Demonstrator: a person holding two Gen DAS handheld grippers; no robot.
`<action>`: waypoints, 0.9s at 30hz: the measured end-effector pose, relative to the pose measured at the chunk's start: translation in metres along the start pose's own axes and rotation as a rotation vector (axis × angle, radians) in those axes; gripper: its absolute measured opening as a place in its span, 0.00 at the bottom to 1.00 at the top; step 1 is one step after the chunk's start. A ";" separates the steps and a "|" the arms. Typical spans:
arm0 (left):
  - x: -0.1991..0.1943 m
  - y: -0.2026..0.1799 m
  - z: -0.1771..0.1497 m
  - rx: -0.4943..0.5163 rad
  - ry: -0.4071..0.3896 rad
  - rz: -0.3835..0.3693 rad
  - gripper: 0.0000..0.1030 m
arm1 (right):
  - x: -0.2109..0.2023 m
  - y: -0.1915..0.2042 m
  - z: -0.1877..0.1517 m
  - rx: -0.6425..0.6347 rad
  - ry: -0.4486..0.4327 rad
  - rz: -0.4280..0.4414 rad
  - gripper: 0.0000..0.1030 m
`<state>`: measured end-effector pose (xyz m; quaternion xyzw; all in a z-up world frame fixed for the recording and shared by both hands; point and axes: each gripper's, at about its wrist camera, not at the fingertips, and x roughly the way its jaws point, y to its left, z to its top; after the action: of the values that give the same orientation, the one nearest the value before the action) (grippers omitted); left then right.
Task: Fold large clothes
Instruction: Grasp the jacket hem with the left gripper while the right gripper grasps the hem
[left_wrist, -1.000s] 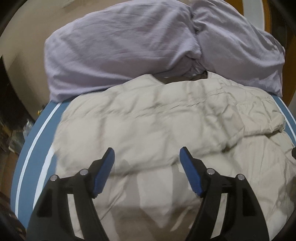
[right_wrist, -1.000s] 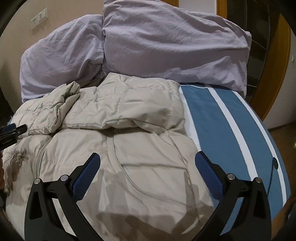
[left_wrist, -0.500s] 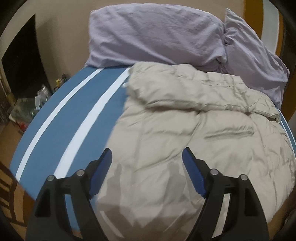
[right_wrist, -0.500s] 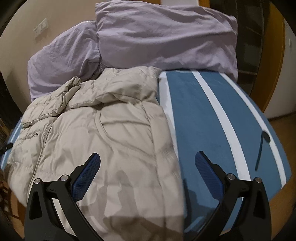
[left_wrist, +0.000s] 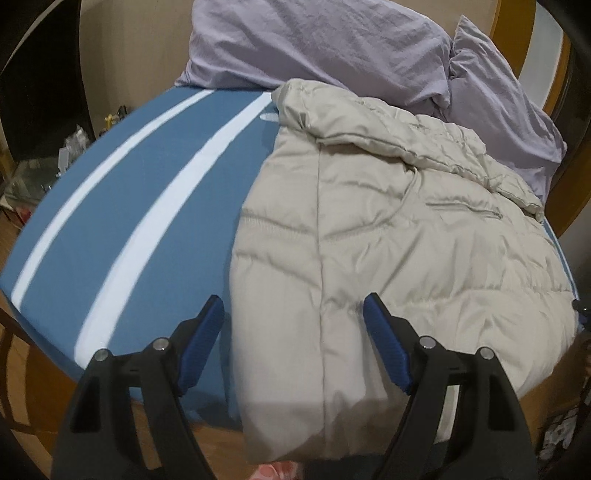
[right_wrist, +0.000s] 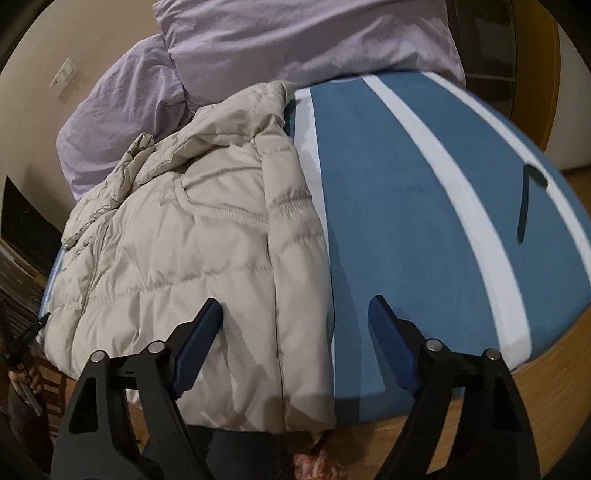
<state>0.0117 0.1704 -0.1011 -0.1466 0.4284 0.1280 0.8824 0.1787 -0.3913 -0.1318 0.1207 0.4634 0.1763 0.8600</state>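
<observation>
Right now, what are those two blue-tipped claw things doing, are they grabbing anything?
Left gripper: open, holding nothing, poised above the puffy beige quilted jacket.
Right gripper: open, holding nothing, over the jacket's edge and the blue white-striped bed cover.

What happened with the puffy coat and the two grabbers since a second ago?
Both grabbers pulled back toward the foot of the bed. The left gripper now hangs over the coat's left edge, the right gripper over its right edge, with more striped bedsheet showing. Neither took hold of anything. Both stayed open, and the coat stayed flat below the purple pillows.
</observation>
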 end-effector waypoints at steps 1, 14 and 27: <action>0.000 0.001 -0.003 -0.006 0.003 -0.010 0.75 | 0.001 -0.001 -0.002 0.009 0.007 0.017 0.75; -0.008 -0.010 -0.022 -0.023 -0.005 -0.046 0.58 | 0.002 0.010 -0.016 -0.005 -0.024 0.133 0.53; -0.027 -0.027 -0.014 0.001 -0.058 -0.007 0.20 | -0.011 0.017 -0.010 -0.011 -0.103 0.153 0.13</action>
<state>-0.0050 0.1377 -0.0845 -0.1438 0.4021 0.1288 0.8950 0.1619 -0.3801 -0.1229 0.1602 0.4070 0.2376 0.8673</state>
